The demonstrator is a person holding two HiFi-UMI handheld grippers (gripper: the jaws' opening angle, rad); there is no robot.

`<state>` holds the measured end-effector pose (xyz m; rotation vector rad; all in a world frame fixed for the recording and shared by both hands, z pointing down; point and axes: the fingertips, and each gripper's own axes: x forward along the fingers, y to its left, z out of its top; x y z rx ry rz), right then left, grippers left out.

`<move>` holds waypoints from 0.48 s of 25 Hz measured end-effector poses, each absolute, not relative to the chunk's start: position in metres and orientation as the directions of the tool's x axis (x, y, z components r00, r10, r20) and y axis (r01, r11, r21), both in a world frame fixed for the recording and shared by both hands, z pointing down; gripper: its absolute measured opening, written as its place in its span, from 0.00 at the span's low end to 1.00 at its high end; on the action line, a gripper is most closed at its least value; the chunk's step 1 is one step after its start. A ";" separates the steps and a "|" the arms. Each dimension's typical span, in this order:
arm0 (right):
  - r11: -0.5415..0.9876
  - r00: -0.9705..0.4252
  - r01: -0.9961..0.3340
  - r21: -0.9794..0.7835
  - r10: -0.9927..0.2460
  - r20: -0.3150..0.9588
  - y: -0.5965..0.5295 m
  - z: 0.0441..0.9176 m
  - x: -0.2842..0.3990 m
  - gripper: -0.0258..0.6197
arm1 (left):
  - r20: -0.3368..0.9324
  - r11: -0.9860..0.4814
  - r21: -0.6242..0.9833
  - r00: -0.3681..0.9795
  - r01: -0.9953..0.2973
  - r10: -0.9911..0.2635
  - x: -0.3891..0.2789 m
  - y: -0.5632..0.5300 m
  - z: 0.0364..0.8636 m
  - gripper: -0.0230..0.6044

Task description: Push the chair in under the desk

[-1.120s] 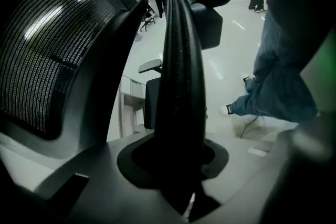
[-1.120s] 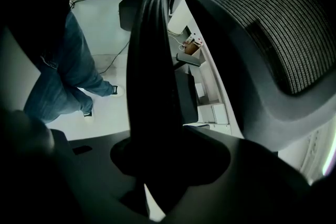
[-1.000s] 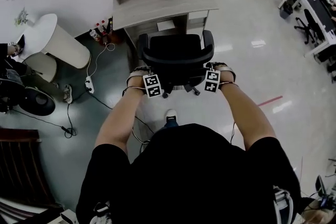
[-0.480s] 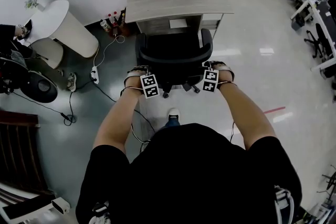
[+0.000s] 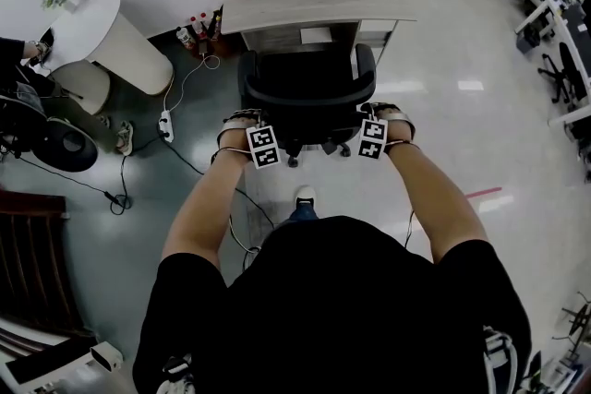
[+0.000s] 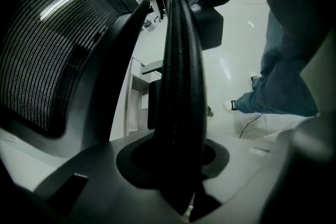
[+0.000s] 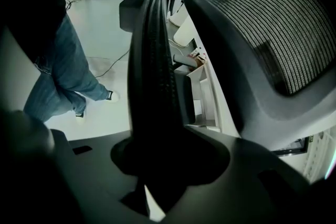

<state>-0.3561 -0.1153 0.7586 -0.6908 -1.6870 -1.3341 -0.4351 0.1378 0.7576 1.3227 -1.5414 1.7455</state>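
Note:
A black mesh-back office chair (image 5: 305, 97) stands facing the grey wooden desk (image 5: 314, 9), its front at the desk's opening. My left gripper (image 5: 242, 126) is closed round the chair's left armrest (image 6: 181, 86), though its jaws are opening slightly with the armrest still between them. My right gripper (image 5: 388, 119) is shut on the right armrest (image 7: 152, 76). In both gripper views the armrest pad fills the space between the jaws, with the mesh back (image 7: 283, 18) beside it. The pads themselves are hidden by the armrests.
A white round table (image 5: 102, 41) stands to the left, with bottles (image 5: 194, 32) and a power strip with cable (image 5: 167, 123) by the desk's left leg. A dark wooden chair (image 5: 28, 263) is at lower left. Other desks and chairs (image 5: 554, 23) line the right.
The chair and both grippers have moved forward toward the desk. The desk now sits closer to the chair's front.

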 end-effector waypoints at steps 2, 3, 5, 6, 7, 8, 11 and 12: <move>0.278 -0.482 0.829 0.485 -0.083 0.872 -0.117 0.759 -0.362 0.27 | 0.867 -0.267 -0.490 -0.433 -0.830 -0.246 -0.441 0.137 0.758 0.22; 0.278 -0.481 0.830 0.484 -0.083 0.873 -0.117 0.759 -0.365 0.27 | 0.868 -0.267 -0.489 -0.432 -0.830 -0.245 -0.444 0.136 0.758 0.22; 0.280 -0.480 0.830 0.483 -0.083 0.873 -0.117 0.760 -0.372 0.27 | 0.868 -0.267 -0.489 -0.431 -0.830 -0.246 -0.451 0.136 0.758 0.22; 0.280 -0.481 0.829 0.484 -0.082 0.873 -0.118 0.760 -0.375 0.27 | 0.868 -0.268 -0.489 -0.432 -0.830 -0.246 -0.455 0.135 0.758 0.22; 0.281 -0.482 0.828 0.485 -0.082 0.872 -0.119 0.760 -0.380 0.27 | 0.867 -0.268 -0.490 -0.433 -0.830 -0.245 -0.459 0.134 0.758 0.22; 0.281 -0.483 0.828 0.485 -0.081 0.872 -0.120 0.759 -0.384 0.27 | 0.867 -0.268 -0.491 -0.435 -0.829 -0.244 -0.463 0.133 0.758 0.22; 0.284 -0.482 0.828 0.484 -0.083 0.872 -0.122 0.759 -0.398 0.27 | 0.866 -0.266 -0.493 -0.437 -0.828 -0.244 -0.477 0.131 0.757 0.22; 0.284 -0.481 0.828 0.484 -0.084 0.873 -0.122 0.759 -0.402 0.27 | 0.866 -0.267 -0.493 -0.437 -0.828 -0.245 -0.482 0.131 0.757 0.22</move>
